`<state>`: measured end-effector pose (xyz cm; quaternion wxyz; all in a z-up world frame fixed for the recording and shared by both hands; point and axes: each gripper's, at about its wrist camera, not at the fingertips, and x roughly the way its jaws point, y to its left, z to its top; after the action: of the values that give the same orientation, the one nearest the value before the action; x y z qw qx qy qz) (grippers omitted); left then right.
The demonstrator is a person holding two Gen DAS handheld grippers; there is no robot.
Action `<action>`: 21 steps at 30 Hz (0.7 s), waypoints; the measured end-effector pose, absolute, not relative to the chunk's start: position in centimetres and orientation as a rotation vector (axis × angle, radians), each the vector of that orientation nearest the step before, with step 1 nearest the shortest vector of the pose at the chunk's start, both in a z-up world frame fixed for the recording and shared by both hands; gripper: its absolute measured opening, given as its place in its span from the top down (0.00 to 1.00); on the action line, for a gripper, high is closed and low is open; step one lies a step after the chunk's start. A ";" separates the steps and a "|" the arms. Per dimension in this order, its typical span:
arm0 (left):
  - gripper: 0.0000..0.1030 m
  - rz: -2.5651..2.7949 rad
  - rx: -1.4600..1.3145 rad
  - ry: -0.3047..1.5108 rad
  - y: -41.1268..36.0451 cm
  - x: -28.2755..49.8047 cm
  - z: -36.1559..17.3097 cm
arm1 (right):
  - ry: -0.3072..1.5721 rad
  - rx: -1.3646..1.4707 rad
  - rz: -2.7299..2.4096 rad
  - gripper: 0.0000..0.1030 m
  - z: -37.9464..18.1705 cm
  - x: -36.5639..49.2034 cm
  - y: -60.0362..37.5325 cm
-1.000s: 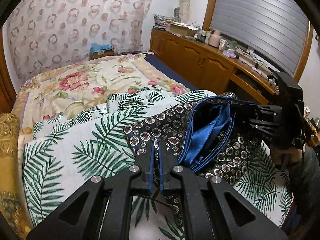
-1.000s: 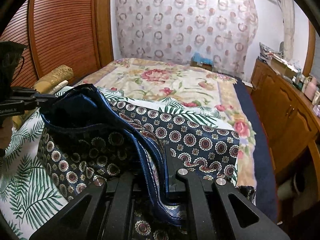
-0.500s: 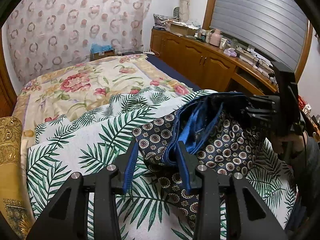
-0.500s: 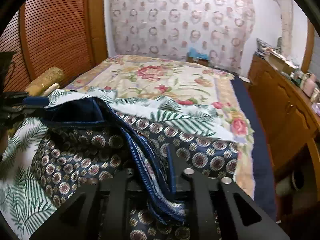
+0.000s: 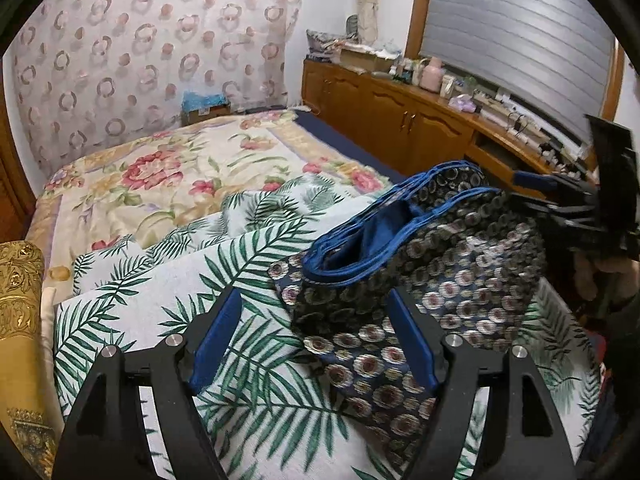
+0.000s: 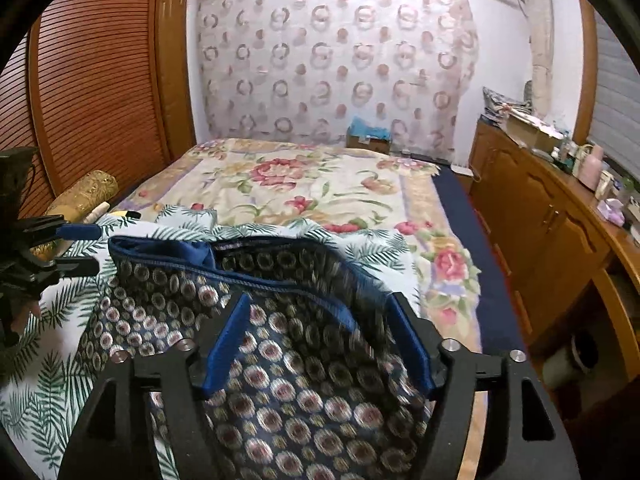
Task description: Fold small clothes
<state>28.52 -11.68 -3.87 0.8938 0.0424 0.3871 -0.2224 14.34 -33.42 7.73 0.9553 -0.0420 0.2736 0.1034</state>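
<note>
A small dark navy garment (image 5: 432, 280) with a medallion print and blue trim lies folded over on a palm-leaf cloth (image 5: 168, 304) on the bed. It also shows in the right wrist view (image 6: 288, 344). My left gripper (image 5: 312, 340) is open and empty, just left of the garment's near edge. My right gripper (image 6: 320, 340) is open above the garment, holding nothing. It shows at the right of the left wrist view (image 5: 560, 196); the left gripper shows at the left of the right wrist view (image 6: 68, 244).
A floral bedspread (image 6: 312, 184) covers the far half of the bed. A gold bolster (image 5: 20, 304) lies at the bed's left side. Wooden cabinets (image 6: 540, 220) with clutter on top run along the right. A slatted wooden wardrobe (image 6: 92, 80) stands on the left.
Both grippers were shut on the garment's blue-trimmed edge a second ago. The left opened first, then the right, and both drew back. The garment has dropped onto the palm-leaf cloth.
</note>
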 end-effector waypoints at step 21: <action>0.26 -0.444 0.082 0.937 -12.9 34.0 -8.2 | 0.765 0.058 0.281 0.26 2.0 18.9 -37.1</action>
<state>33.98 -12.85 -8.16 0.8678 0.0393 0.4477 -0.2120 18.89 -37.06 1.95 0.9176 0.0280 0.3721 0.1367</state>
